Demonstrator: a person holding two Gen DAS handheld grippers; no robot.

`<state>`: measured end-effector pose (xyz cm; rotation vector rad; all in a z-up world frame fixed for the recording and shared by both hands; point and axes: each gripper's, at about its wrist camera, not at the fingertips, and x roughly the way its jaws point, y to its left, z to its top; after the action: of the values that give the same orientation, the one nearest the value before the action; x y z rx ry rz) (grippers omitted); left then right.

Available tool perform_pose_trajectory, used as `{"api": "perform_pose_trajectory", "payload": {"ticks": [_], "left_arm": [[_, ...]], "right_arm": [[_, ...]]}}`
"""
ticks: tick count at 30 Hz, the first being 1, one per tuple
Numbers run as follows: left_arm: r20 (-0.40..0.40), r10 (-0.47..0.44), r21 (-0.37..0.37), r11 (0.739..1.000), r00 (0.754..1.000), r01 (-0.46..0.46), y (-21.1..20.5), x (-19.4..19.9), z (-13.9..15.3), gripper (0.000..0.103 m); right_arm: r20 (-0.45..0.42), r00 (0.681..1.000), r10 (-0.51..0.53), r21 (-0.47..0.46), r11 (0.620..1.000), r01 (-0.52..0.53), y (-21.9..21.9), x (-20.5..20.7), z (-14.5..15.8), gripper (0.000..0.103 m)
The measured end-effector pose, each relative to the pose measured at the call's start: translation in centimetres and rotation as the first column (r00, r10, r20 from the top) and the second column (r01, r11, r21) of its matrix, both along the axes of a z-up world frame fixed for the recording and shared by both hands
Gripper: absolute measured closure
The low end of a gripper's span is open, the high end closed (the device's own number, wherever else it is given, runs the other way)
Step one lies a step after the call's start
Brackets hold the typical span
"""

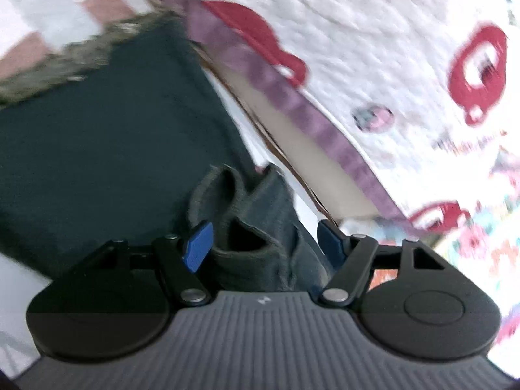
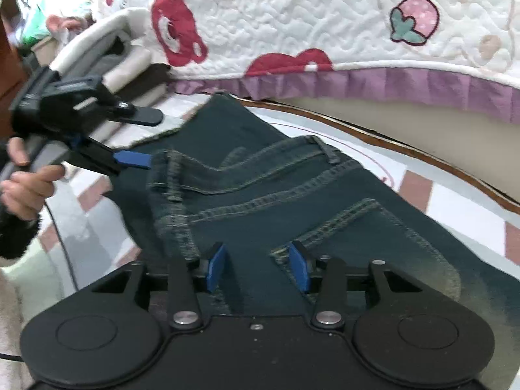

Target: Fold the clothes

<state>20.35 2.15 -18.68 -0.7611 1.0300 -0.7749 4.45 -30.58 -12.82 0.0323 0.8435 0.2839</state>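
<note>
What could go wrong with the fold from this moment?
1. The left gripper stands open around a bunched waistband of the jeans; closing may catch only part of the fabric.
2. The right gripper, open over the denim, might pinch one layer only.
3. The left view is blurred, suggesting quick motion that may skew the fold.

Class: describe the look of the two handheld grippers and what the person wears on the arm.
Both grippers, left and right, have black linkages, round black housings and blue finger pads. The left has a ribbed grey body, the right black. A fuzzy black sleeve shows.
</note>
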Motion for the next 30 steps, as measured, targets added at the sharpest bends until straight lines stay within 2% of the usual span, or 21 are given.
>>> {"api": "perform_pose_trajectory", "payload": {"ticks": [2,4,6,8,10,13,15,17,20,23,25,26,27,30], "left_arm": [[0.057,-0.047,0.082,0.996,0.997,0.042,-1.7,-0.4,0.4,0.029],[0.112,-0.089,0.195,0.979,0.990,0.066,-3.1,-0.8,0.7,0.029],[0.148,-0.117,0.240,0.968,0.982,0.079,-3.5,-1.3,0.7,0.029],[0.146,-0.123,0.229,0.969,0.982,0.088,-3.4,-1.1,0.2,0.030],[0.130,-0.131,0.203,0.974,0.983,0.103,-3.2,-0.7,-0.5,0.030],[0.108,-0.145,0.161,0.979,0.984,0.126,-2.9,-0.2,-1.3,0.030],[0.099,-0.156,0.135,0.981,0.983,0.142,-2.4,-0.2,-1.8,0.029],[0.083,-0.159,0.131,0.980,0.984,0.148,-2.0,-0.3,-2.3,0.029],[0.067,-0.152,0.138,0.980,0.986,0.141,-2.2,-0.4,-2.5,0.029],[0.073,-0.153,0.147,0.979,0.986,0.141,-2.4,-0.4,-2.2,0.029],[0.063,-0.147,0.148,0.980,0.987,0.136,-2.4,-0.3,-2.3,0.029],[0.061,-0.143,0.150,0.980,0.988,0.133,-2.4,-0.3,-2.3,0.029],[0.059,-0.139,0.152,0.980,0.988,0.129,-2.4,-0.2,-2.3,0.029],[0.071,-0.121,0.156,0.982,0.990,0.109,-2.2,-0.2,-2.0,0.029]], "right_arm": [[-0.006,1.000,-0.011,-0.037,0.999,0.010,-0.2,0.7,-0.1,0.052],[-0.015,1.000,0.009,-0.089,0.996,-0.011,-0.5,2.4,0.5,0.052],[-0.024,0.999,0.026,-0.131,0.991,-0.029,-1.0,4.6,1.3,0.051],[-0.045,0.999,0.022,-0.099,0.995,-0.027,-2.1,8.0,2.2,0.048],[-0.099,0.995,0.020,-0.011,1.000,-0.021,-3.5,12.0,2.4,0.040],[-0.190,0.981,0.024,0.075,0.997,-0.010,-5.0,17.3,1.2,0.039],[-0.240,0.968,0.068,0.088,0.995,-0.048,-5.4,19.7,-0.2,0.039],[-0.284,0.952,0.111,0.045,0.994,-0.102,-5.4,20.9,-1.8,0.039],[-0.356,0.924,0.143,0.108,0.988,-0.111,-6.5,21.2,-4.2,0.038],[-0.294,0.951,0.093,0.175,0.984,-0.042,-7.3,19.6,-4.8,0.036],[-0.213,0.971,0.105,0.115,0.990,-0.082,-6.4,17.9,-4.2,0.055],[-0.180,0.977,0.115,0.063,0.992,-0.105,-5.9,17.1,-3.8,0.073],[-0.148,0.981,0.124,0.035,0.992,-0.120,-5.7,16.2,-3.4,0.076],[-0.040,0.992,0.121,0.034,0.992,-0.120,-5.6,13.4,-1.1,0.086]]}}
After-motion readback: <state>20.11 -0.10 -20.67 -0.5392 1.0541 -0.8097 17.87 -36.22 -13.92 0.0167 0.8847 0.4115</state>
